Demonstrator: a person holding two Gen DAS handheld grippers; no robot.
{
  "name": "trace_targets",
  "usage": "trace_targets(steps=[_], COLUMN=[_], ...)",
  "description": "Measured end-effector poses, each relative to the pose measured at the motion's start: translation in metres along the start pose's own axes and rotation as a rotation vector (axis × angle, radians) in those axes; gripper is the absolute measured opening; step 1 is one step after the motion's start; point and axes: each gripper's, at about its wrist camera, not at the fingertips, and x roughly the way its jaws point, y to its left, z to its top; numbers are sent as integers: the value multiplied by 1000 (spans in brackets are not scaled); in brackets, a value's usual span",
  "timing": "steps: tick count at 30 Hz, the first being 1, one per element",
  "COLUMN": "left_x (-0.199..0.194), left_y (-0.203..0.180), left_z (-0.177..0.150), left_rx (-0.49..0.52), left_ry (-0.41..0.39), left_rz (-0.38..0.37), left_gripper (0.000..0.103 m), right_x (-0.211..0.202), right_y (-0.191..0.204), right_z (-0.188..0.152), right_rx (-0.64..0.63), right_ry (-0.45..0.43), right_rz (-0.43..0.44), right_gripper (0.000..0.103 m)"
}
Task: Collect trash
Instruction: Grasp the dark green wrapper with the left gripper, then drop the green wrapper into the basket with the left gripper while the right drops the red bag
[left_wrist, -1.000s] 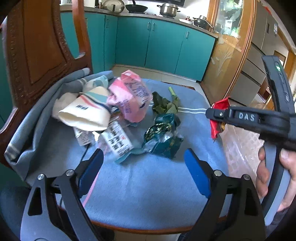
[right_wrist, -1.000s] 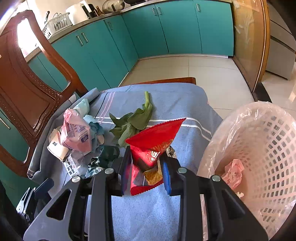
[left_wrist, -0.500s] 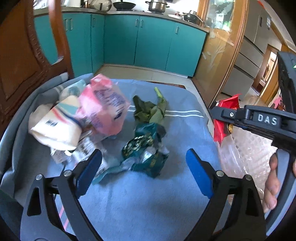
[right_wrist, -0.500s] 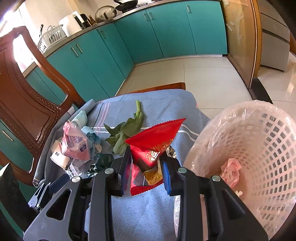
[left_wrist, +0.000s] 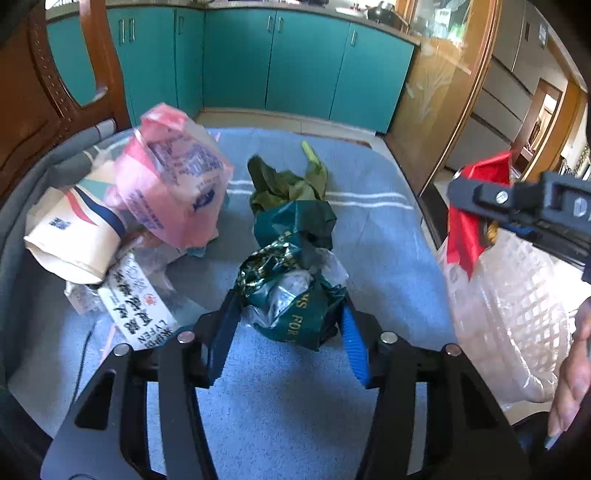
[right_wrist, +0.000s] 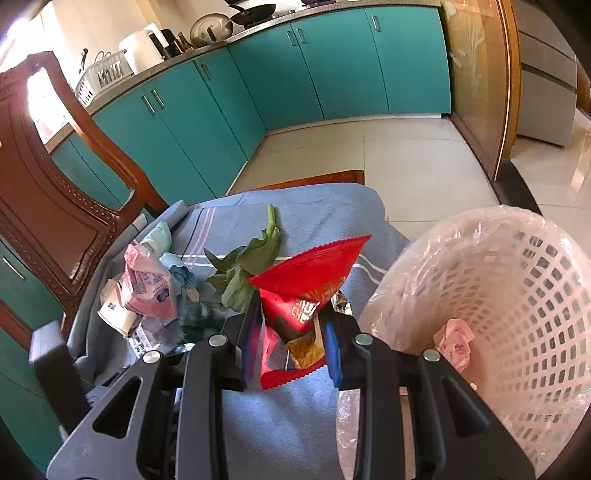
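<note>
Now left gripper (left_wrist: 286, 325) pinches green wrapper (left_wrist: 291, 295); right gripper (right_wrist: 291, 339) clamps red wrapper (right_wrist: 306, 284).

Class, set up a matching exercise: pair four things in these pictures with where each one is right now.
1. red snack wrapper
2. dark green foil bag
3. crumpled pink paper
4. leafy green vegetable

A. inside the white lattice basket
B. lying loose on the blue cloth
C. between the left gripper fingers
D. clamped in the right gripper

Pairs: 1-D, 2-C, 3-A, 4-B
</note>
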Motion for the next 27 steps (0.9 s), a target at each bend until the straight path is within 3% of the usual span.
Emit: trace_targets(steps=[15, 21, 27], left_x=[-79, -94, -104], left_y=[-23, -31, -17], left_z=[0, 0, -1], left_rx=[74, 109, 75], left_ry=[-195, -240, -258], left_rz=[75, 97, 138], left_gripper=[53, 53, 54], right_x=[-46, -43, -37], right_y=[-8, 4, 23], right_z=[0, -11, -18], right_rx=[-31, -85, -140], right_ry=[-112, -89, -55], right_rz=[-57, 27, 113], right_gripper=[31, 31, 31])
